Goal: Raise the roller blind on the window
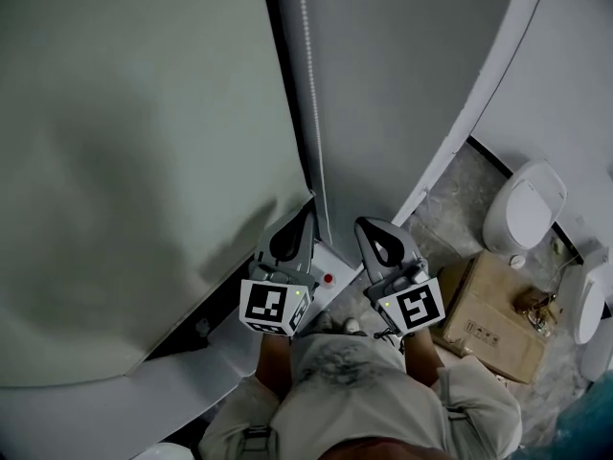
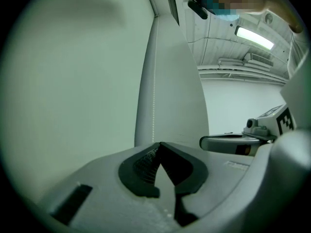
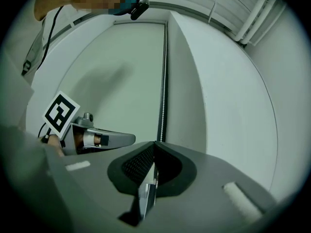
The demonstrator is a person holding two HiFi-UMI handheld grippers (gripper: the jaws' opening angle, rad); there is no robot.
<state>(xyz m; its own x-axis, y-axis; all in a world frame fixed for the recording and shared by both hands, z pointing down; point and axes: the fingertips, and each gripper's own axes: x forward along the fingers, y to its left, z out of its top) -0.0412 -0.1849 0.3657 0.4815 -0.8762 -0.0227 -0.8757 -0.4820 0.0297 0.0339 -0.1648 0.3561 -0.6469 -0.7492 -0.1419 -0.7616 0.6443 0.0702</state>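
The blind hangs fully lowered over the window. Its chain runs vertically along the blind's right edge. The right gripper is clamped on the chain, with beads visible between its jaws. The left gripper, jaws together, meets the same chain and appears to be clamped too. The pull should follow the chain's axis.

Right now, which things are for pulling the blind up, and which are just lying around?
For the job:
roller blind
bead chain
left gripper and right gripper, both shut on the chain

Just lying about:
cardboard box on the floor
white toilet beside it
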